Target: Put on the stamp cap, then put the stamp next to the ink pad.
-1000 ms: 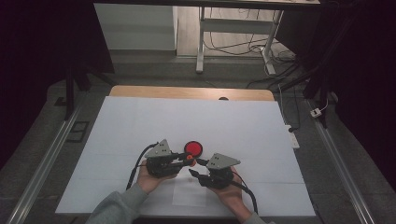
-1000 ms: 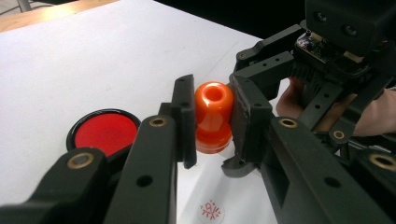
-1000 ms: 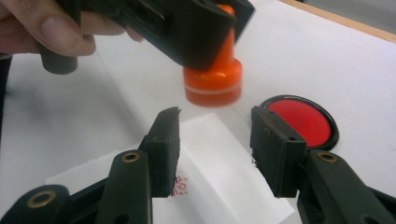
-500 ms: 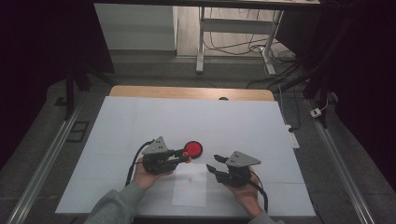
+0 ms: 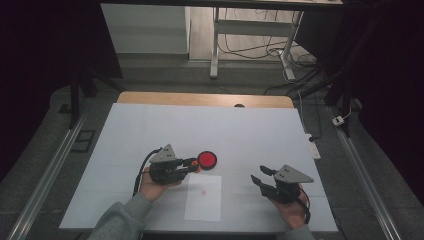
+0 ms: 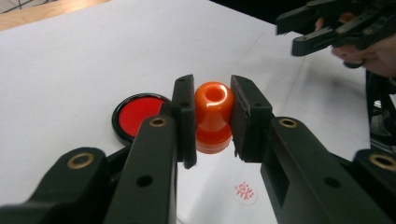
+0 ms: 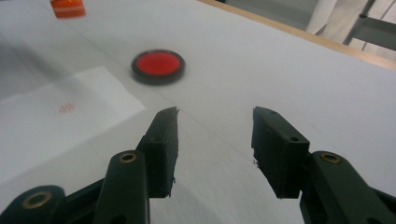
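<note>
While the orange stamp (image 6: 213,116) is clamped by its handle between the jaws of the left gripper (image 5: 186,164), it is held just above the white table (image 5: 250,130), beside the round red ink pad (image 5: 207,159). A second ago the right gripper (image 5: 262,176) was seen close against the stamp and the pad; since then it has been carried away to the right, and it is now well apart from both, its jaws spread with nothing between them. The left gripper has hardly been shifted. On the sheet of paper (image 5: 204,199) near the person, one small red print (image 6: 244,192) is seen. From this it is judged that the two-handed part is over, that the stamp has been left to the left gripper alone, and that inking on the pad or another print on the paper is likely the step in hand.
</note>
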A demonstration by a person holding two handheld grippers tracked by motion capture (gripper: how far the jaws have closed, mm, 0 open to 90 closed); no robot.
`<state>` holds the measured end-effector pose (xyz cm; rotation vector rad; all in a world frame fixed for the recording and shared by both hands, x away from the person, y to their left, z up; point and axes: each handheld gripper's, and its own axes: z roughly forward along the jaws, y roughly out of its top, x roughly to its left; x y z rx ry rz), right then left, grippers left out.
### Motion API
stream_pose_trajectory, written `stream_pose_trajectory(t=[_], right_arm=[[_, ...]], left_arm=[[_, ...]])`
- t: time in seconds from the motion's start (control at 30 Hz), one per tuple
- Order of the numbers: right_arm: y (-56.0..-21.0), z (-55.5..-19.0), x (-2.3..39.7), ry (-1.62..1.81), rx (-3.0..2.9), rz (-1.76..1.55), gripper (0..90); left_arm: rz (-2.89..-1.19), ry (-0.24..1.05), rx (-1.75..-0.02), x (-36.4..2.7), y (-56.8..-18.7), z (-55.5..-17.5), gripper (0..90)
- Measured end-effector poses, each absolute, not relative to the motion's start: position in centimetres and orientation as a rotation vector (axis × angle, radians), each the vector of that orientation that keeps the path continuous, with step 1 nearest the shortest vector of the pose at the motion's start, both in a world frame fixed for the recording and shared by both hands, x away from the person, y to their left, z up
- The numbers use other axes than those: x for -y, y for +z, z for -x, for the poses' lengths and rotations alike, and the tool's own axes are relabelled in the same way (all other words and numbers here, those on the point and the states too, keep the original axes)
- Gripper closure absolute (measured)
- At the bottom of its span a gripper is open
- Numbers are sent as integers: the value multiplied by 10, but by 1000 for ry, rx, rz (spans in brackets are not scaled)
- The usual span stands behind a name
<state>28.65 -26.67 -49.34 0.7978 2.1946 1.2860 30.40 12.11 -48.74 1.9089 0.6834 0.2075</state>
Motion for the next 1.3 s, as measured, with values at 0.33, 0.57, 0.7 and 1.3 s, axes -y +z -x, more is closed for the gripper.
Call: stream_pose_trajectory(t=[0.33, 0.57, 0.7, 1.3], right_arm=[[-494, -283, 292, 1274, -2156, -841, 510], [-494, -284, 290, 1273, -2159, -838, 509], [-495, -284, 290, 1272, -2160, -839, 509], [-498, -286, 288, 1265, -2177, -841, 508]], left_arm=[[-1909, 248, -721, -128, -485, -310, 723], [-1913, 277, -728, -130, -480, -316, 723], [-1923, 277, -736, -131, -482, -318, 723], [-1971, 290, -801, -127, -499, -338, 721]])
